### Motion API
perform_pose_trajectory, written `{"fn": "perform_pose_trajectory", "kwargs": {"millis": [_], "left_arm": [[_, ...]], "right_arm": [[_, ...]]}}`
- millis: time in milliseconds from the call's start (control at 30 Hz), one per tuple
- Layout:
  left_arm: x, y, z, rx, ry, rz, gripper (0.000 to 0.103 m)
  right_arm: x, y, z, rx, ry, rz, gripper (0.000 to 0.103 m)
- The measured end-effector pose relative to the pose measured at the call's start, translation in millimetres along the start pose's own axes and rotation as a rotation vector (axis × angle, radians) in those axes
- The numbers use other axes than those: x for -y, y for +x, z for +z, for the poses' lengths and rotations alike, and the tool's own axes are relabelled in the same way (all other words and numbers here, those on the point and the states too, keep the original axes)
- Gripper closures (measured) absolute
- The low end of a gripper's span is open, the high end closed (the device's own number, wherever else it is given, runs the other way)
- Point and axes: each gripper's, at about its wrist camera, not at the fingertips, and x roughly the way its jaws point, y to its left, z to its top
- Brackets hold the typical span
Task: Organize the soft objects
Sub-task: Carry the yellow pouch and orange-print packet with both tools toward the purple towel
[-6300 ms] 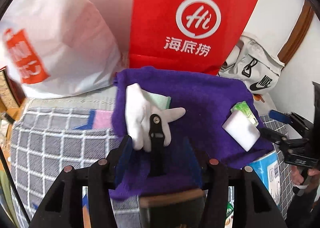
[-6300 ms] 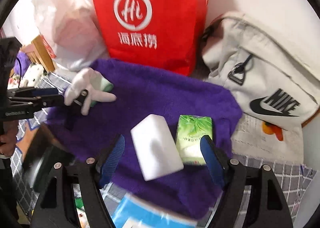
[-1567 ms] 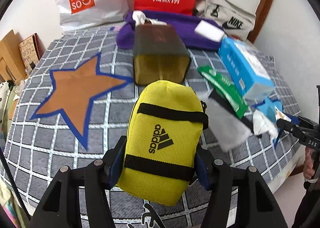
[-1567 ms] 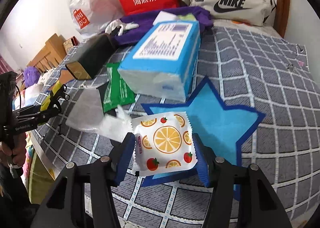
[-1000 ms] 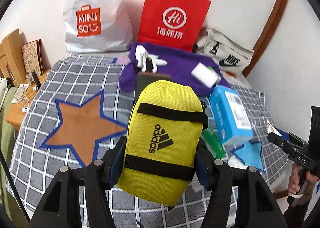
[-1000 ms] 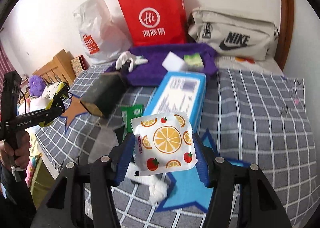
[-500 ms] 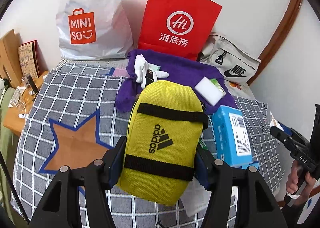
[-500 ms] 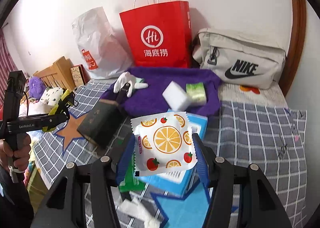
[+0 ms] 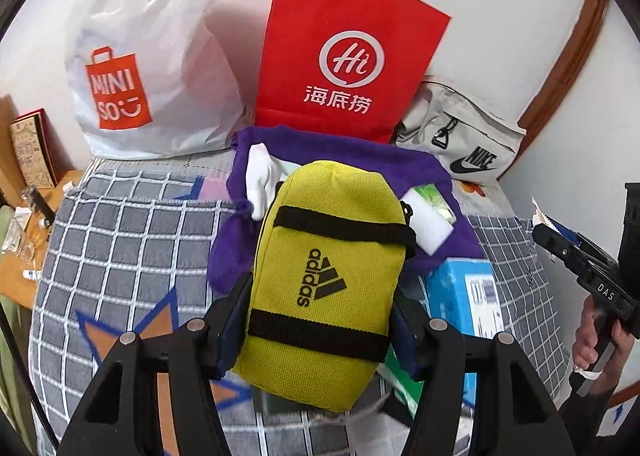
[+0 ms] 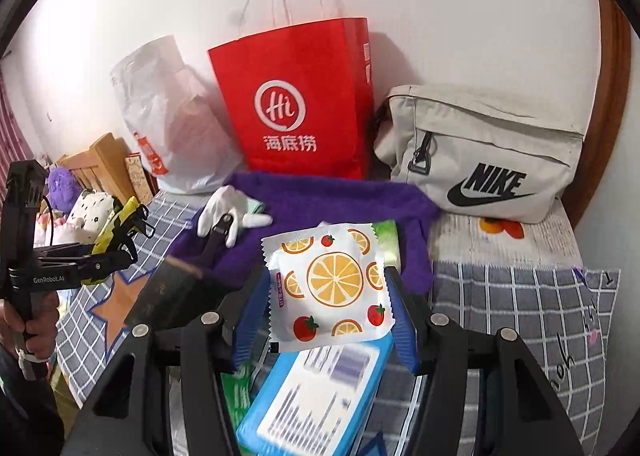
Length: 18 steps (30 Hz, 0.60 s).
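1. The left gripper (image 9: 320, 320) clamps a yellow pouch (image 9: 326, 280) by its sides, held aloft.
2. The right gripper (image 10: 326, 316) pinches a fruit-print packet (image 10: 330, 284) likewise.
3. Both face the purple towel (image 10: 340, 200), likely the collecting spot for the soft things.

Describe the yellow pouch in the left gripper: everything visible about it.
The yellow pouch is a small, padded-looking bag of coarse woven fabric, bright yellow, with two black straps across its front and a black Adidas logo between them. A black zipper pull shows at its upper right edge. It looks closed and plump. The left gripper holds it by its lower sides, top end pointing away from the camera, raised in front of the purple towel. Only the gripper visibly touches it.
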Motion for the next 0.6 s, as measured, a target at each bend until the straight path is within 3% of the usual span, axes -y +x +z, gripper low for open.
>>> {"fn": "perform_pose_trajectory", "kwargs": {"millis": [367, 600], "left_arm": [[5.2, 49.7, 29.8, -0.028, 0.05, -0.048, 0.043], [1.0, 90.8, 43.7, -0.088, 0.048, -0.057, 0.043]], "right_arm": [[28.8, 61.4, 39.3, -0.035, 0.024, -0.02, 0.047], [39.5, 110.7, 57.3, -0.085, 0.005, -0.008, 0.047]]}}
